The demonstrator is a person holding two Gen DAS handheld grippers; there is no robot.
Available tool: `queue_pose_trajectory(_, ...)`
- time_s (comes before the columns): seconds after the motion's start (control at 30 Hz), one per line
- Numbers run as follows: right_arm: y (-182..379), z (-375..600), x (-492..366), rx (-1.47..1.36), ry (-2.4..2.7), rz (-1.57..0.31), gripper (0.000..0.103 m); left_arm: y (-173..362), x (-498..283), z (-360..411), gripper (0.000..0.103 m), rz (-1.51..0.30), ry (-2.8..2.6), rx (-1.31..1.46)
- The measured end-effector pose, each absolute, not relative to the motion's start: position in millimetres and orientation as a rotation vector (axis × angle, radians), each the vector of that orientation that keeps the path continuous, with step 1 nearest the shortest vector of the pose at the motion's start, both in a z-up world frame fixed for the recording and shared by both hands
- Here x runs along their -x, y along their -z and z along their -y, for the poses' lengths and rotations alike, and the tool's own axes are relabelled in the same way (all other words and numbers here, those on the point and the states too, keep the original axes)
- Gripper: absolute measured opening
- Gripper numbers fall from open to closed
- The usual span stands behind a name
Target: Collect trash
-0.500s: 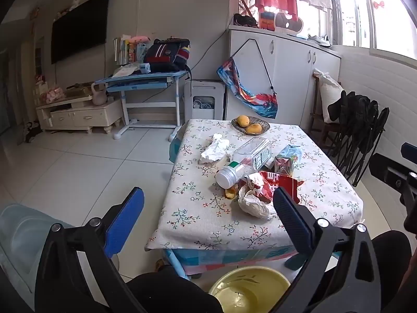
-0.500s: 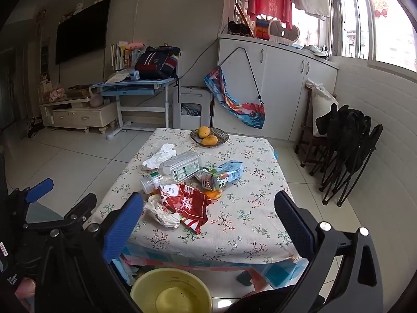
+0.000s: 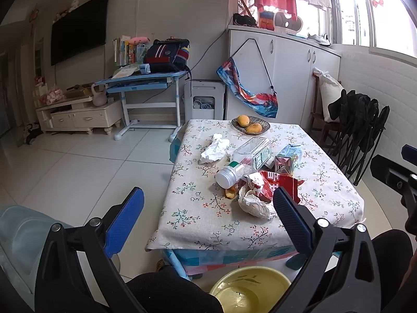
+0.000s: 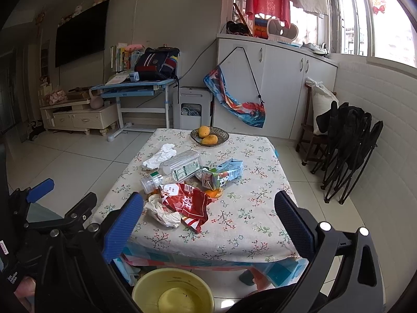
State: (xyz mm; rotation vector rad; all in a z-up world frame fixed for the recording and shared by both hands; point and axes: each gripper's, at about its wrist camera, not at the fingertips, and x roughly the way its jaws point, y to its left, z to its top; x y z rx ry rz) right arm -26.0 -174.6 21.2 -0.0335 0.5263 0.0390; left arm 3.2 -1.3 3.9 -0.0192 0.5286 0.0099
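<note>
Trash lies in a heap on the low table with the flowered cloth (image 3: 198, 216) (image 4: 242, 224): a red snack wrapper (image 3: 278, 182) (image 4: 190, 203), crumpled paper (image 3: 252, 203) (image 4: 161, 211), a clear plastic bottle (image 3: 247, 156) (image 4: 179, 168) on its side, a drink carton (image 3: 288, 157) (image 4: 224, 173), white tissue (image 3: 213, 148) (image 4: 160, 155) and orange peel (image 4: 213, 193). A yellow basin (image 3: 247, 289) (image 4: 172, 289) sits on the floor below the table's near edge. My left gripper (image 3: 208, 221) and right gripper (image 4: 208, 224) both hover before the table, open, nothing between the blue pads.
A dish with two mangoes (image 3: 250, 125) (image 4: 208, 135) stands at the table's far side. Folded black chairs (image 4: 346, 143) lean against the right wall. A blue desk (image 3: 146, 80), a TV cabinet (image 3: 78, 114) and white cupboards (image 4: 273, 78) line the back. Tiled floor (image 3: 91, 169) spreads left.
</note>
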Motion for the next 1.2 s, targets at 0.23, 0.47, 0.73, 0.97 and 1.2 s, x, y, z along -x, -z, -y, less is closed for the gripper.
queue_pose_trajectory(0.23, -12, 178, 27, 0.066, -0.048, -0.519, 0.097, -5, -4, 1, 0.096, -0.535, -0.008, 0.022)
queue_pose_trajectory(0.47, -11, 178, 30, 0.051, -0.058, -0.476, 0.097, -5, -4, 1, 0.096, -0.533, -0.009, 0.016)
queue_pose_trajectory(0.73, -9, 177, 31, 0.05, -0.058, -0.46, 0.097, -4, -4, 0, 0.096, -0.537, -0.009, 0.015)
queue_pose_trajectory(0.97, -4, 178, 26, 0.033, -0.065, -0.5, 0.097, -2, -1, -9, 0.096, -0.54, -0.02, -0.001)
queue_pose_trajectory(1.2, -1, 179, 26, -0.011, -0.08, -0.469, 0.097, -1, -2, -7, 0.096, -0.563, -0.027, -0.024)
